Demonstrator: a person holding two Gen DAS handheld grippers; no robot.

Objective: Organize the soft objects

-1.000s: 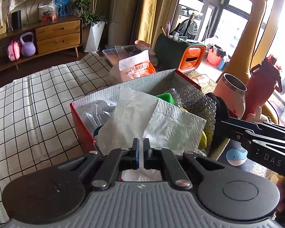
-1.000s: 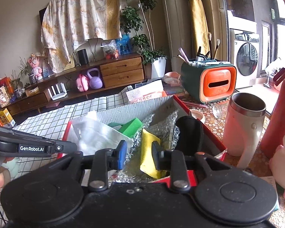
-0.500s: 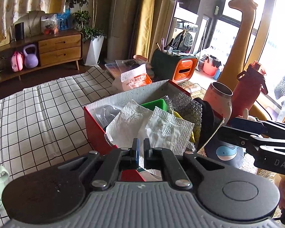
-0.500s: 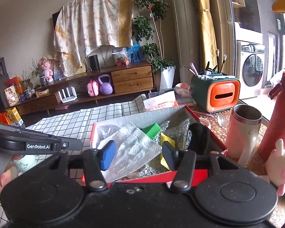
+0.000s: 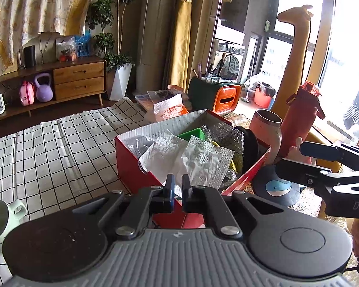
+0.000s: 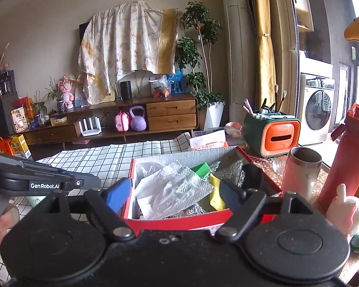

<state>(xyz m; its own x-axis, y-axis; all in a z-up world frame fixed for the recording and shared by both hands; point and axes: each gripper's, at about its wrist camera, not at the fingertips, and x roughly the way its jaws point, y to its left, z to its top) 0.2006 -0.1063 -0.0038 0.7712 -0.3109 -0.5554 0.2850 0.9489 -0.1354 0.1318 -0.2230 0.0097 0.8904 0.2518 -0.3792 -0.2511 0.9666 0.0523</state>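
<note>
Two paper towels (image 5: 186,157) are lying inside the red box (image 5: 131,162) at the bench's near edge; I'm keeping the left gripper (image 5: 177,186) together, empty, right gripper (image 6: 172,196) just opening, empty. Pink plush (image 6: 344,210) looks left.

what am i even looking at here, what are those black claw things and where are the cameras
There is no robot here: a person holds a two-finger gripper in each hand, and a fisheye camera on each one looks forward along its fingers. One picture is from the left gripper, the other from the right gripper. Each also catches the other tool at its edge. In front of both sits a red box on a table with a checked cloth. The box holds white paper towels, bubble wrap and something green. Beside it stand a steel cup and a red bottle. The left jaws are shut on nothing; the right jaws have just been opening, also empty.
</note>
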